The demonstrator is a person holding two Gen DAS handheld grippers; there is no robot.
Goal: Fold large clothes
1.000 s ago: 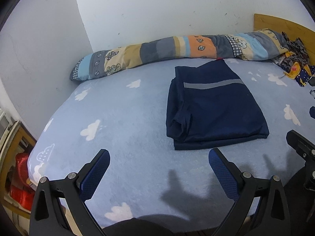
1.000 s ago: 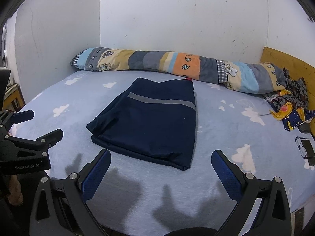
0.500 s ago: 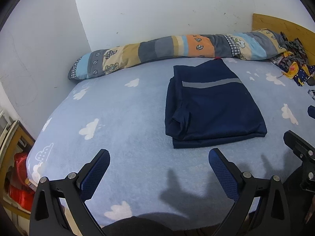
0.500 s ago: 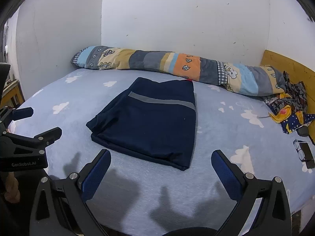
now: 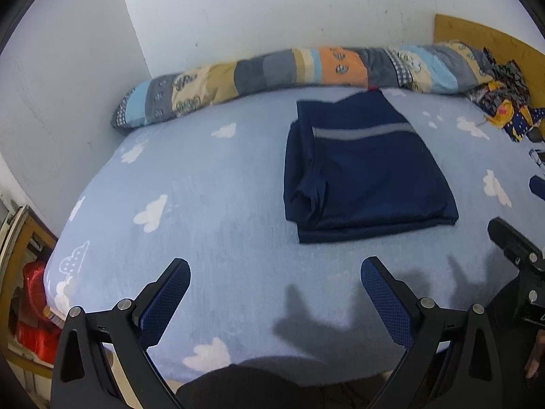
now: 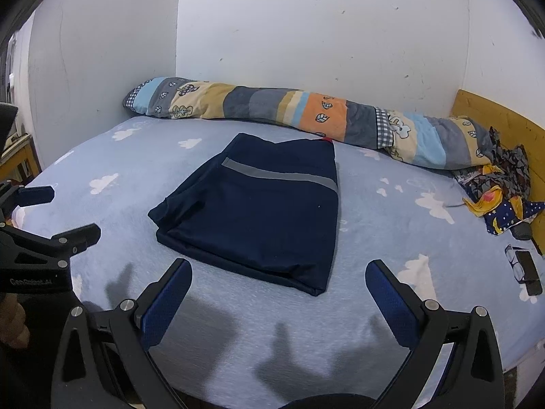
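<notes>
Left gripper point(image 5: 274, 274) jaws spread wide, empty, held above the near edge of the bed point(image 5: 211, 211), touching nothing. Right gripper point(image 6: 277, 276) likewise wide apart and empty. Folded navy garment point(image 6: 259, 211) with a grey stripe lies flat mid-bed, apart from both grippers, its far edge near the patchwork bolster point(image 6: 306, 119) along the wall.

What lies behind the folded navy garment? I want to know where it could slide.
Behind the folded navy garment a long patchwork bolster lies along the white wall. A small red bit shows at the garment's far edge. Whatever lies under the garment is covered.
</notes>
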